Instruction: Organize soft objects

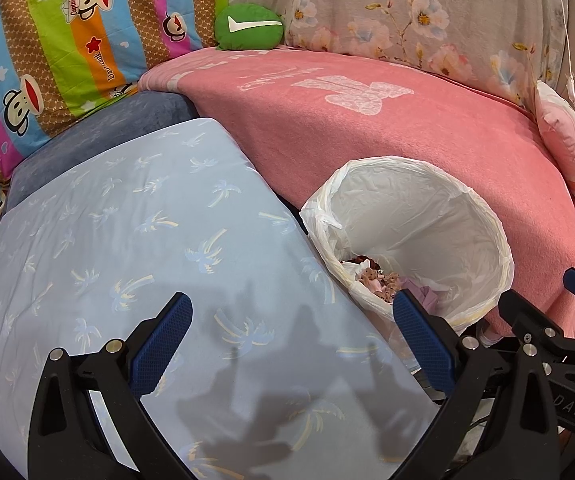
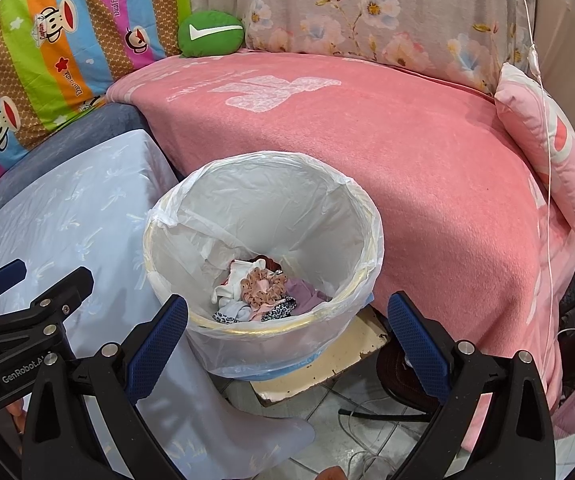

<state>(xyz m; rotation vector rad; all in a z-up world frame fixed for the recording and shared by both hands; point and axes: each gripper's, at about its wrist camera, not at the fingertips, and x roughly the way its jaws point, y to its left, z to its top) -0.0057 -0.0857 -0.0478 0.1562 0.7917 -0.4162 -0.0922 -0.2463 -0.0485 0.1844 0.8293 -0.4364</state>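
Both tongs, left gripper and right gripper, are spread wide, holding nothing. Scrunchies and socks sit at 12 o'clock in the lined bin; probably light and floppy, so pinch a bunched fold.

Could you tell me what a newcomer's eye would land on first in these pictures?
Probably the white-lined bin in the foreground, with a small heap of soft fabric items at its bottom. Behind it spreads the pink blanket, and a round green cushion sits at the back.
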